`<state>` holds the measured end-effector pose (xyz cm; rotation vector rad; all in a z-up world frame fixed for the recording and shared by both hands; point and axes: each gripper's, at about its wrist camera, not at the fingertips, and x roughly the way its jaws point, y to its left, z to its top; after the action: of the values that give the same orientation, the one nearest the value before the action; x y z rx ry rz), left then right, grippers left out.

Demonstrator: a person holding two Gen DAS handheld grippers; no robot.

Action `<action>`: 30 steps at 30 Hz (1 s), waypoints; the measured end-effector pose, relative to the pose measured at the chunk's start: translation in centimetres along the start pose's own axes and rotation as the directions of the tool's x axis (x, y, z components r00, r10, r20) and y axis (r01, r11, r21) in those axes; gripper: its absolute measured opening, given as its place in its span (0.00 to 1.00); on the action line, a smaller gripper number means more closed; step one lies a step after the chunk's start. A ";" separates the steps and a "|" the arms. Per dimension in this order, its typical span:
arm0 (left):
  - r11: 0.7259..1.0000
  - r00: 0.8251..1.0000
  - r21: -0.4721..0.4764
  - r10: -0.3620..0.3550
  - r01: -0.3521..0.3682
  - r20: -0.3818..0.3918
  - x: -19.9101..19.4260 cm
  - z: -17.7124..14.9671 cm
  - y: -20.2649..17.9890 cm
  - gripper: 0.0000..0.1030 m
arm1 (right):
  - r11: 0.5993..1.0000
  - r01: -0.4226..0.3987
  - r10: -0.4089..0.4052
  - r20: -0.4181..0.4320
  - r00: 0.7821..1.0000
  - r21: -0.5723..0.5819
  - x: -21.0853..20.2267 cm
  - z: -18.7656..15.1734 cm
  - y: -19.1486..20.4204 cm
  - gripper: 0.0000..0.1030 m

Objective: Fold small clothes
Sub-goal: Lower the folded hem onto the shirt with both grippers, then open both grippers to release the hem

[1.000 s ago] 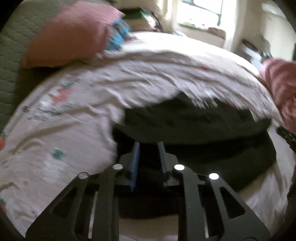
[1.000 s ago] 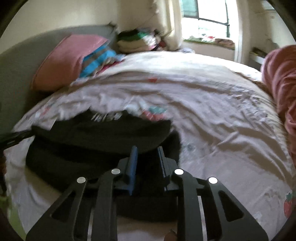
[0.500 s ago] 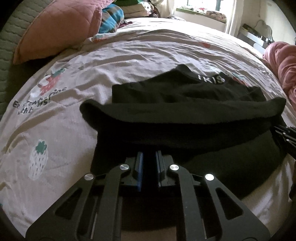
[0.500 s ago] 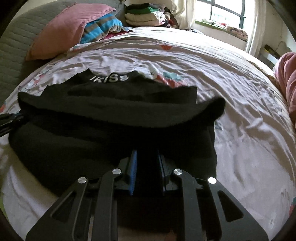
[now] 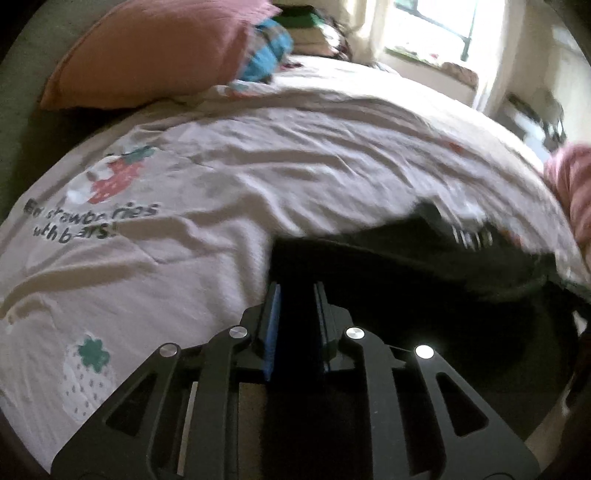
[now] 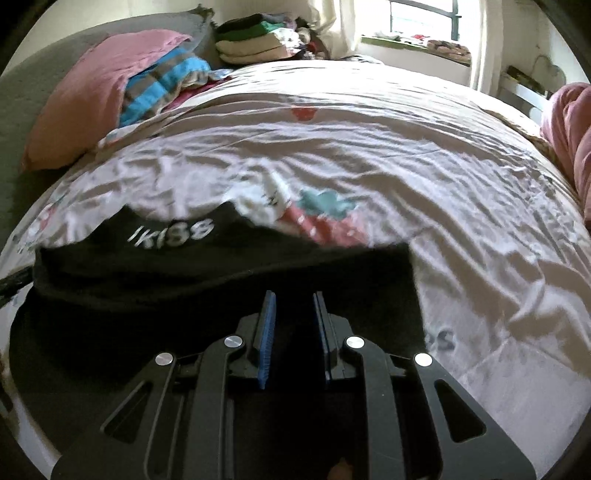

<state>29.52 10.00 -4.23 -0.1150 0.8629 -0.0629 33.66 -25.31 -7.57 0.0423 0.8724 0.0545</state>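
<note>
Left wrist view: the left hand-held gripper (image 5: 295, 291) points down at a bed (image 5: 258, 177) covered with a pale sheet printed with strawberries. Its jaws are opening, with only a narrow gap between them. The near left corner of a black garment (image 5: 424, 295) lies between the blue pads (image 5: 272, 325); this blurred, dark view does not show whether they still press on it. The garment spreads ahead and to the right of the gripper, with white lettering at its far right edge. Far ahead on the left, a pink pillow (image 5: 155, 55) leans against a grey-green headboard, with a blue striped cloth (image 5: 269, 51) beside it. A pink blanket (image 5: 572, 184) sits at the far right.

Right wrist view: the right hand-held gripper (image 6: 293, 295) also points down over the bed (image 6: 406, 147), its jaws close together and pinching the garment's near right part. The black garment (image 6: 184, 288) runs ahead and leftward, folded into layers, with white lettering on the band at its far edge. The pink pillow (image 6: 103, 85) and blue striped cloth (image 6: 162, 85) lie far ahead on the left. A stack of folded clothes (image 6: 255, 40) sits beyond them, near a window (image 6: 421, 18). The pink blanket (image 6: 569, 133) is at the right edge.
</note>
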 end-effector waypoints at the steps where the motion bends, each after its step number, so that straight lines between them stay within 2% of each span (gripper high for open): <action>1: 1.000 1.000 -0.017 -0.002 0.002 0.002 0.0 0.3 0.5 0.12 | 1.000 0.009 -0.009 0.004 1.000 0.007 0.1 0.3 -0.2 0.19; 4: 0.998 1.000 -0.067 -0.010 0.010 0.002 0.0 0.9 2.2 0.17 | 0.999 0.028 -0.029 0.025 0.999 0.033 -0.2 1.0 -1.0 0.19; 6: 0.996 1.000 -0.087 -0.023 0.022 -0.007 0.3 0.9 2.7 0.25 | 0.998 0.050 -0.051 0.048 0.998 0.032 -0.9 1.1 -1.6 0.21; 8: 0.994 0.999 -0.097 -0.045 0.042 -0.027 0.9 0.7 2.8 0.31 | 0.997 0.067 -0.069 0.058 0.996 0.029 -1.5 1.1 -2.2 0.30; 10: 0.994 0.997 -0.092 -0.057 0.052 -0.051 1.8 0.5 2.5 0.39 | 0.997 0.077 -0.078 0.048 0.996 0.026 -1.6 1.0 -2.8 0.53; 11: 0.994 0.996 -0.089 -0.062 0.056 -0.058 2.1 0.5 2.5 0.43 | 0.996 0.088 -0.089 0.043 0.995 0.021 -1.6 0.8 -3.1 0.54; 14: 0.995 0.995 -0.077 -0.073 0.068 -0.073 2.9 0.3 2.1 0.43 | 0.997 0.082 -0.082 0.006 0.997 -0.005 -1.0 0.4 -3.2 0.54; 16: 0.997 0.996 -0.055 -0.062 0.058 -0.059 3.0 0.2 1.7 0.41 | 0.997 0.079 -0.079 -0.006 0.997 -0.026 -0.6 0.1 -3.0 0.49; 17: 0.998 0.997 -0.041 -0.059 0.057 -0.054 2.9 0.2 1.5 0.25 | 0.997 0.069 -0.070 -0.012 0.997 -0.033 -0.3 -0.1 -2.9 0.42; 18: 0.998 0.997 -0.025 -0.060 0.059 -0.050 2.9 0.1 1.3 0.07 | 0.997 0.073 -0.074 -0.011 0.997 -0.034 -0.1 -0.2 -2.8 0.24; 19: 0.999 0.998 -0.006 -0.050 0.050 -0.043 2.8 0.0 1.0 0.07 | 0.996 0.081 -0.081 -0.005 0.997 -0.027 -0.1 -0.3 -2.9 0.17; 22: 0.999 0.999 0.017 -0.033 0.033 -0.011 2.1 0.2 0.7 0.05 | 0.998 0.055 -0.055 0.022 0.998 0.013 -0.8 -0.5 -3.5 0.09; 28: 0.994 0.991 -0.034 -0.097 0.100 0.096 -0.7 2.0 2.1 0.04 | 0.995 -0.020 0.010 0.107 0.994 0.094 -3.2 0.4 -5.3 0.08; 30: 0.996 0.990 -0.035 -0.083 0.087 0.111 -1.0 2.3 2.1 0.04 | 0.988 -0.053 0.034 0.134 0.990 0.142 -3.6 1.0 -6.3 0.08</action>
<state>30.64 12.34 -2.21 -0.1912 0.7501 -0.1180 32.26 -31.80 -4.53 0.1998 0.7429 0.0286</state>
